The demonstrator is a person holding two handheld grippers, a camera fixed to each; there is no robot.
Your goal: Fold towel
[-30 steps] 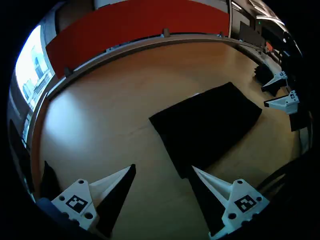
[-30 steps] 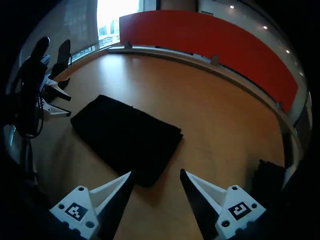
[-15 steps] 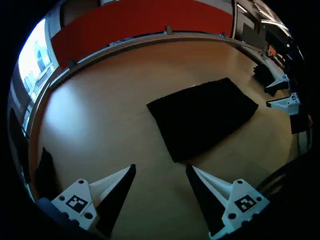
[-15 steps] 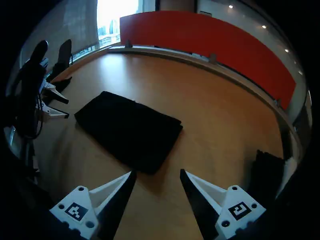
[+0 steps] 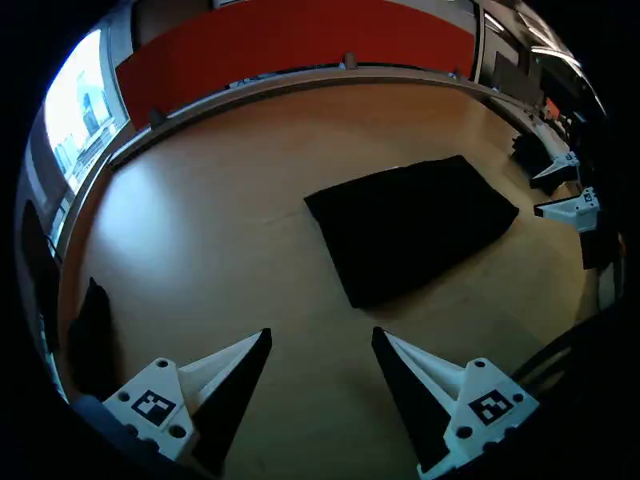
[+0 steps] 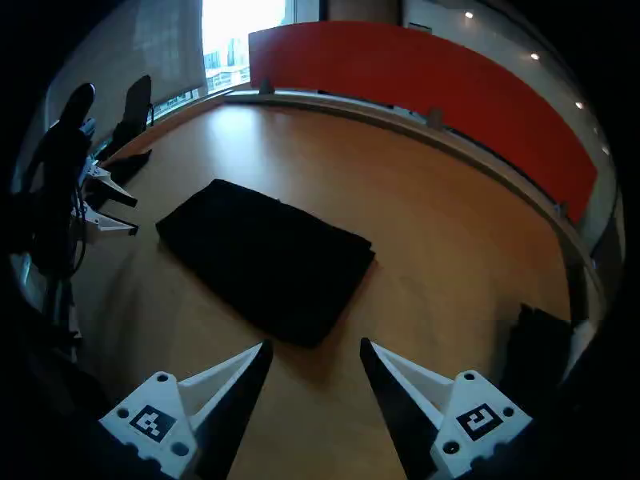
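A black towel (image 5: pixel 412 224) lies folded into a flat rectangle on the wooden table (image 5: pixel 224 208). In the right gripper view the same towel (image 6: pixel 268 256) sits just beyond my fingers. My left gripper (image 5: pixel 320 344) is open and empty, held above the table short of the towel's near corner. My right gripper (image 6: pixel 312 356) is open and empty too, a little back from the towel's near edge. The left gripper view catches the right gripper (image 5: pixel 570 188) far off at the right edge. The right gripper view has the left gripper (image 6: pixel 108 204) at its left edge, held by a dark-sleeved arm.
A red partition (image 6: pixel 448 88) runs along the table's far edge. A bright window (image 6: pixel 240 40) lies behind it. Small dark objects rest on the table at the left (image 5: pixel 88 336) and near the right edge (image 6: pixel 540 344). Dark chairs (image 6: pixel 132 108) stand by the table's side.
Both grippers have drawn back slightly from the towel, so it now lies farther from the fingertips. The towel itself stays flat and unmoved. Both grippers stay open.
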